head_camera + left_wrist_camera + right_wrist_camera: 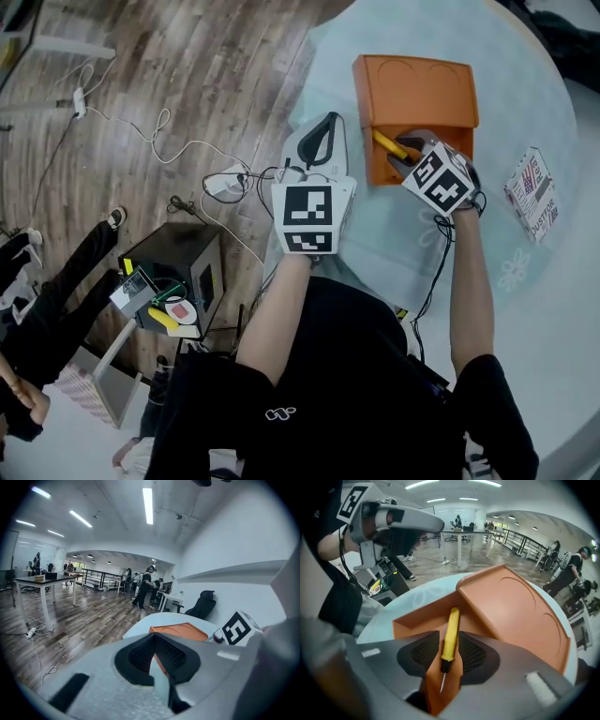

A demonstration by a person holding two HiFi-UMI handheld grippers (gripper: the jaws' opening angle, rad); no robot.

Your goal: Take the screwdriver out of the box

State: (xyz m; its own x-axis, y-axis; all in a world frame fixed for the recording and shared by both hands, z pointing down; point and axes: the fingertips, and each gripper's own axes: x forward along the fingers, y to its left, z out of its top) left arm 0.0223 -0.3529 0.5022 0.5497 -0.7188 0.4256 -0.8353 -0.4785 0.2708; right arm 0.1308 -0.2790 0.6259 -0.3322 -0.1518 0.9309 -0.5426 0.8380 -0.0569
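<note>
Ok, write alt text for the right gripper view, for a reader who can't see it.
A yellow-handled screwdriver lies in an open orange box, its handle between the open jaws of the right tool, which are not clamped on it. The box's lid stands open to the right, and the left tool hangs at upper left.

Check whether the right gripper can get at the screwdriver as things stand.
Probably yes. The lid leaves this end of the box uncovered, the screwdriver lies exposed there, and the right gripper has its open jaws either side of it, not yet pressing. Nothing seems in the way.
</note>
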